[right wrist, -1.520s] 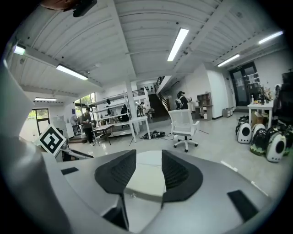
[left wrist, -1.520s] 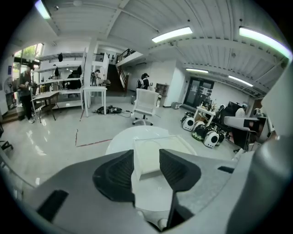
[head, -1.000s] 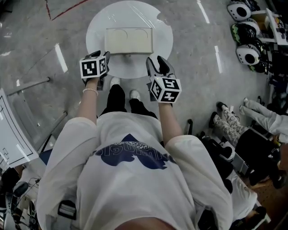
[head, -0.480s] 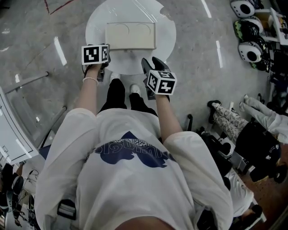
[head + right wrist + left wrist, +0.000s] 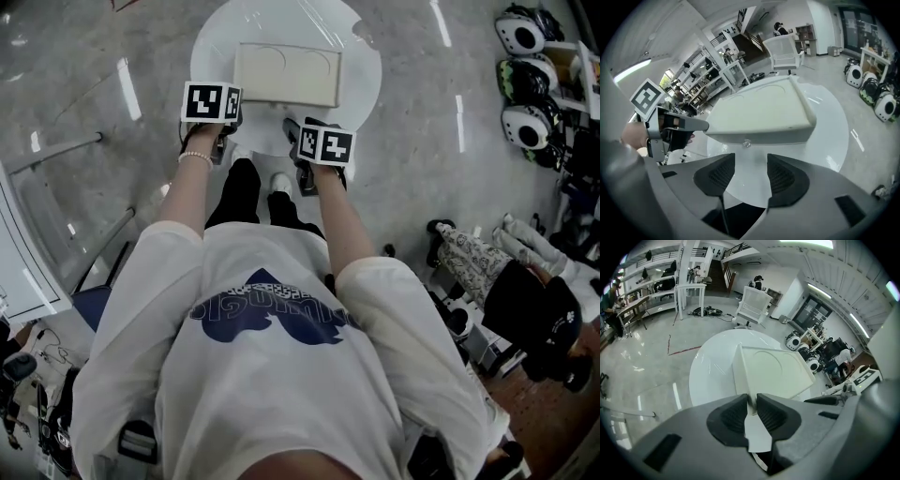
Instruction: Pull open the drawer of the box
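A cream box lies flat on a round white table. My left gripper sits at the box's near left corner. In the left gripper view that corner of the box fills the narrow gap of the left gripper, whose jaws are closing with both pads against it. My right gripper is in front of the box's front face. In the right gripper view its jaws are opening, and the right gripper holds nothing. The drawer's small knob is just beyond the fingertips. The drawer looks closed.
Several round helmet-like cases line the floor at the right. A seated person is at the lower right. A metal rail crosses the floor at the left. A white chair stands beyond the table.
Both grippers have moved forward to the box. The left jaws have closed in on the box's near left corner. The right gripper has shifted left, toward the front face.
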The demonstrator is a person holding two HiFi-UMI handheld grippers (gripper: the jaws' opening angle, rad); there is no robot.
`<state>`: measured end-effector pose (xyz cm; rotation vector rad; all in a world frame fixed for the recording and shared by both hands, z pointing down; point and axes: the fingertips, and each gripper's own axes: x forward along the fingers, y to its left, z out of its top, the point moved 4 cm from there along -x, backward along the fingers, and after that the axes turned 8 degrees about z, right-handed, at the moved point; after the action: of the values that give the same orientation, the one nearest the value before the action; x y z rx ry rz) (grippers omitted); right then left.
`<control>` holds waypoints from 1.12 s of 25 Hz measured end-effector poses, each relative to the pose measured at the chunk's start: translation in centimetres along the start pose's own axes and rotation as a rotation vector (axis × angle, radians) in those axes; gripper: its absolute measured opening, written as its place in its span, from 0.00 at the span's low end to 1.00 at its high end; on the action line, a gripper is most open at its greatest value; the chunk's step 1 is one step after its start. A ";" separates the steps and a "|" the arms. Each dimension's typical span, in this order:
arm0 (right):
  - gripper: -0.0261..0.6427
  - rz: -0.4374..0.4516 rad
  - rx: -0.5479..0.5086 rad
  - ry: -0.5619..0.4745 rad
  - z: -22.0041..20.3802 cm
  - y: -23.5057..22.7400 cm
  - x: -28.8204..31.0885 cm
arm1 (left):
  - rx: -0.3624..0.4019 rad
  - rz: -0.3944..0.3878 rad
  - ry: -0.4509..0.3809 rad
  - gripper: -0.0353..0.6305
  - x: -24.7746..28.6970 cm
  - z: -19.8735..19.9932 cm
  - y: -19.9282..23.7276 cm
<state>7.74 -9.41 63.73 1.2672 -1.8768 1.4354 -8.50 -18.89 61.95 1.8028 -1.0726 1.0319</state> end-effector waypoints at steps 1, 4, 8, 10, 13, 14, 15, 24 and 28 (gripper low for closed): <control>0.35 0.007 0.002 0.032 0.0 0.1 0.8 | 0.000 -0.002 0.000 0.16 0.0 0.0 0.0; 0.35 0.023 0.001 0.128 0.3 0.2 2.7 | -0.014 -0.005 0.007 0.16 -0.1 -0.1 0.1; 0.35 0.034 0.027 0.216 0.9 0.0 4.8 | -0.029 -0.016 0.016 0.16 0.0 0.1 0.2; 0.35 0.034 0.044 0.244 1.3 -0.1 5.6 | -0.039 -0.023 0.018 0.16 0.1 0.1 0.2; 0.34 0.018 0.078 0.260 1.6 -0.2 6.4 | -0.044 -0.033 0.019 0.16 0.2 0.1 0.3; 0.33 0.007 0.087 0.261 1.7 -0.2 6.6 | -0.043 -0.036 0.020 0.16 0.2 0.1 0.4; 0.31 -0.005 0.095 0.263 1.8 -0.3 6.8 | -0.043 -0.039 0.021 0.16 0.3 0.1 0.4; 0.20 -0.022 0.128 0.280 2.1 -0.1 7.0 | -0.038 -0.049 0.037 0.16 0.1 0.2 0.5; 0.12 -0.027 0.122 0.275 2.0 0.2 7.3 | -0.036 -0.048 0.044 0.16 0.2 0.2 0.5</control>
<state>4.52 -14.08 68.68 1.0802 -1.6059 1.6390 -8.81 -19.29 62.20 1.7612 -1.0101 1.0129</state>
